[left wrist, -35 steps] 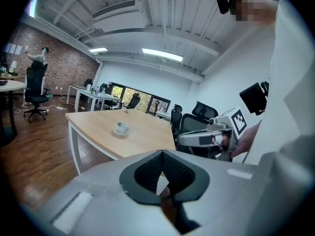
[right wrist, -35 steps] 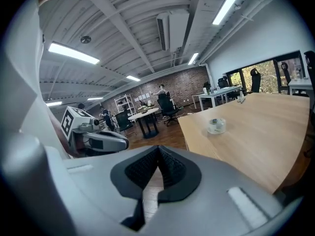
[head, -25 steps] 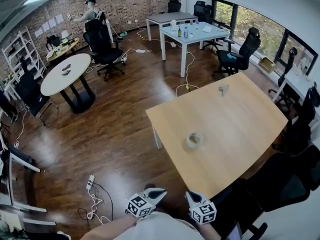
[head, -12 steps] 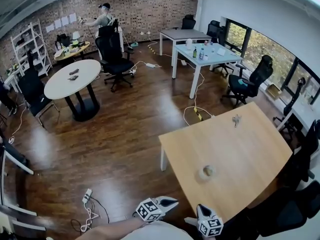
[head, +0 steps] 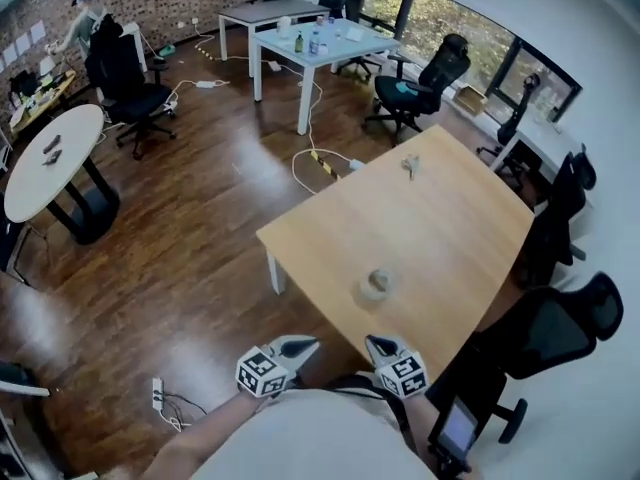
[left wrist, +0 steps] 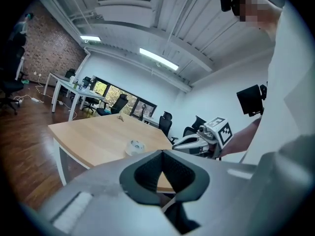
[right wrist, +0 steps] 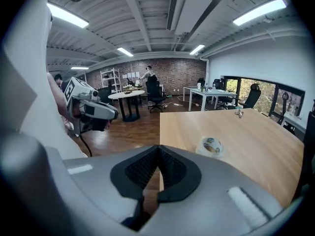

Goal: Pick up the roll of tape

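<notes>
Tape roll (head: 377,284) untouched on table (head: 455,218); left gripper (head: 303,346) and right gripper (head: 374,346) both closed, empty, short of it; pickup not begun.

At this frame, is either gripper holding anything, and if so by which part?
Nothing is held. The left gripper and right gripper both have jaws together and empty; the roll of tape lies untouched on the table.

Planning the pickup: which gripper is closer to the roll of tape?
Right. The right gripper is just short of the near edge of the table, in line with the roll of tape; the left gripper is over the floor, farther off.
</notes>
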`<action>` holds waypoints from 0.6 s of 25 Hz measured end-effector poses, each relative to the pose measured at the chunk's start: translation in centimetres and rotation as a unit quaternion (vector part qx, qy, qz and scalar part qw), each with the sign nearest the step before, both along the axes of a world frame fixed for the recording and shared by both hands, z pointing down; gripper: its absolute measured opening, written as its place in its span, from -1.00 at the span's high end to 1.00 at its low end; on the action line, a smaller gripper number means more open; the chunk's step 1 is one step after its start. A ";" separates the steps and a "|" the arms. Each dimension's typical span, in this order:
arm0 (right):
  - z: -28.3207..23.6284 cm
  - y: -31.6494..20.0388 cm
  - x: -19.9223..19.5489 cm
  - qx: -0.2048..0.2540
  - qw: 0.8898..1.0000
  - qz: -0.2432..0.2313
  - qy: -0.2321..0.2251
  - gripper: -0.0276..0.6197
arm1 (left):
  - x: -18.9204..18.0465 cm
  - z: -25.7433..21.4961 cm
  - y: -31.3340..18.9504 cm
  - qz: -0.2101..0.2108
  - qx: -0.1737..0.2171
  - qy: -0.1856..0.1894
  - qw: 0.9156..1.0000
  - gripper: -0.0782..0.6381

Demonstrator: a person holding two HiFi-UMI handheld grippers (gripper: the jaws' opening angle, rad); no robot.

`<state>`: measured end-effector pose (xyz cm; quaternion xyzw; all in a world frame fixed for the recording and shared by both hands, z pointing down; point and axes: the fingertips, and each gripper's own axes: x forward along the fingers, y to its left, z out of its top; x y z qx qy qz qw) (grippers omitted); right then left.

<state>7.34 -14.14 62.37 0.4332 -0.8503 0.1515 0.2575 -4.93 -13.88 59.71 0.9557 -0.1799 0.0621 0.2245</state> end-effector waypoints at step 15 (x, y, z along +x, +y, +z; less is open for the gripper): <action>5.5 -6.1 5.3 -0.105 0.985 -0.055 0.130 0.89 | -0.8 0.2 -6.1 -0.034 -0.017 -0.034 0.999 0.77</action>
